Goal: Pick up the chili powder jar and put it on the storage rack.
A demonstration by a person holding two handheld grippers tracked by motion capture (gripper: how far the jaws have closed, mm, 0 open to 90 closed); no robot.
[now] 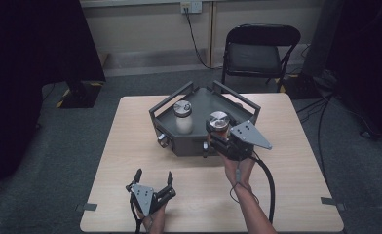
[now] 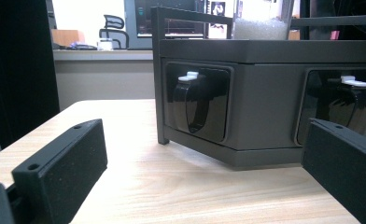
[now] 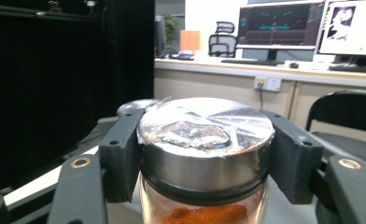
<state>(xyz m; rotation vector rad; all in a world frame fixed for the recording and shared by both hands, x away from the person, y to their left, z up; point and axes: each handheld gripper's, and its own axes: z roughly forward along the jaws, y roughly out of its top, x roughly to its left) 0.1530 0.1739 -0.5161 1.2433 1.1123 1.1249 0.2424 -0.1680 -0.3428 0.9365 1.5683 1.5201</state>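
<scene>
Indoors, a pale wooden table [image 1: 130,146] stood on grey carpet before one black folding chair [image 1: 257,51], bearing one dark rack [image 1: 179,141] with two jars: the white-filled jar [image 1: 183,117] inside, the orange-spice jar [image 3: 204,186] pinched at its steel lid by the right gripper [image 3: 204,154], while the left gripper [image 1: 154,176] rested spread on the tabletop.

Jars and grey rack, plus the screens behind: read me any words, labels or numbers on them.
No text is readable.
Orange-powder jar, steel lid: no label shows.
White-filled jar: no label shows.
Grey rack: no markings.
Monitors: content too blurred to read.
</scene>
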